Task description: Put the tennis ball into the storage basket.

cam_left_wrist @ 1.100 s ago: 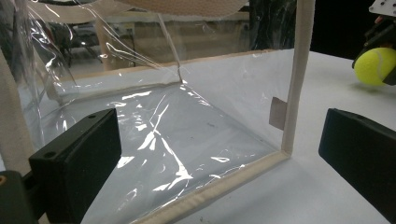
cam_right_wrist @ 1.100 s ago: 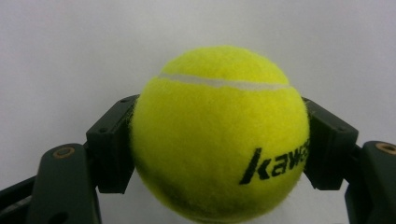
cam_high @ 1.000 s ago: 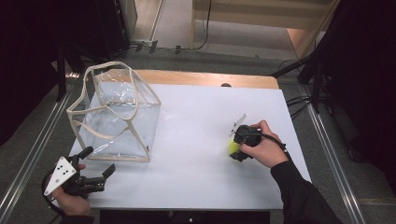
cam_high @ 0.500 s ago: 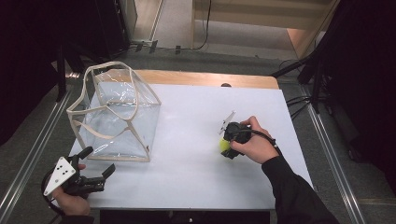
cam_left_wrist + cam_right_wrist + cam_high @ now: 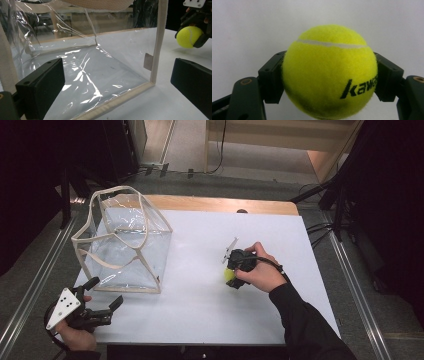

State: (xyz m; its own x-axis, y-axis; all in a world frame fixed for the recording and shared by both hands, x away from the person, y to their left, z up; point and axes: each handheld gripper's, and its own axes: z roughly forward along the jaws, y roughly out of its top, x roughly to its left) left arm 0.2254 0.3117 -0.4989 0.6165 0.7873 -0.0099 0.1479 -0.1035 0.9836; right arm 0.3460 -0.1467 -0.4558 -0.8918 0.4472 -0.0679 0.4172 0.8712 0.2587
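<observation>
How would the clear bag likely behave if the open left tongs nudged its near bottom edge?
The clear bag would probably buckle rather than slide stiffly: its thin film is wrinkled and creased. It looks light and holds nothing visible, so it may skid on the smooth white table. Its fabric trim likely keeps some shape.

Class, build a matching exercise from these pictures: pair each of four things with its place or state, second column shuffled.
Things:
1. tennis ball
2. clear bag
3. left tool
4. right tool

States:
A. open, near the table's front left corner
B. shut on the ball
C. stands on the table's left side
D. yellow, clamped between two black jaws

Pairs: 1-D, 2-C, 3-A, 4-B
</observation>
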